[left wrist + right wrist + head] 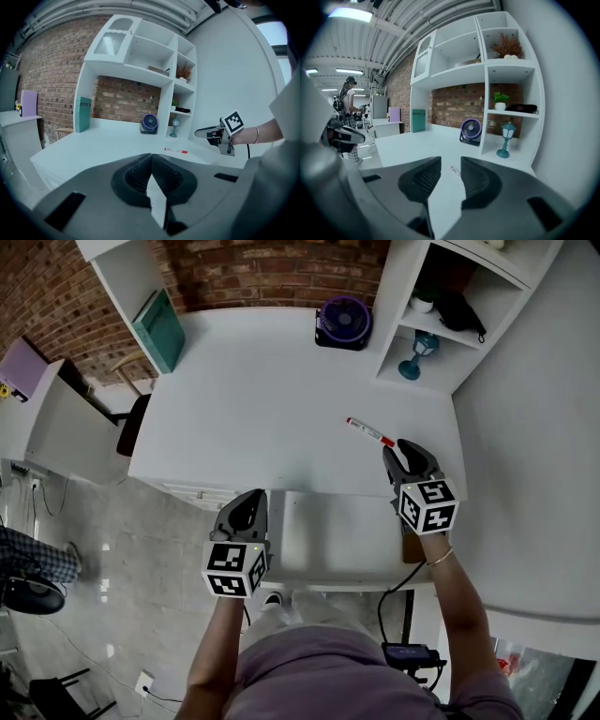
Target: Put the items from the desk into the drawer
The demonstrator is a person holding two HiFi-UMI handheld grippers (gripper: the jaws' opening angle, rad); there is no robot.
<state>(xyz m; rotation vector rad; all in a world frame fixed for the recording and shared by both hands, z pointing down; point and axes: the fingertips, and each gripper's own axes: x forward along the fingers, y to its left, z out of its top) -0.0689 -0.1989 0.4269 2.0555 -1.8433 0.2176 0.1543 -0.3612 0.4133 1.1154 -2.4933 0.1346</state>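
A red-and-white marker pen (370,433) lies on the white desk (262,409), toward its right front. My right gripper (398,452) hovers just behind the pen, open and empty. In the right gripper view the pen (453,170) shows a little ahead, in the gap between the jaws of the right gripper (451,162). My left gripper (248,499) is at the desk's front edge, shut with nothing in it, its tips meeting in the left gripper view (151,157). A white drawer (328,540) stands pulled out under the desk front, between the two grippers.
A purple fan (343,322) stands at the back of the desk. A teal book (161,329) leans at the back left. A teal lamp (417,351) sits in the white shelf unit (469,306) on the right. A person (349,96) stands far off.
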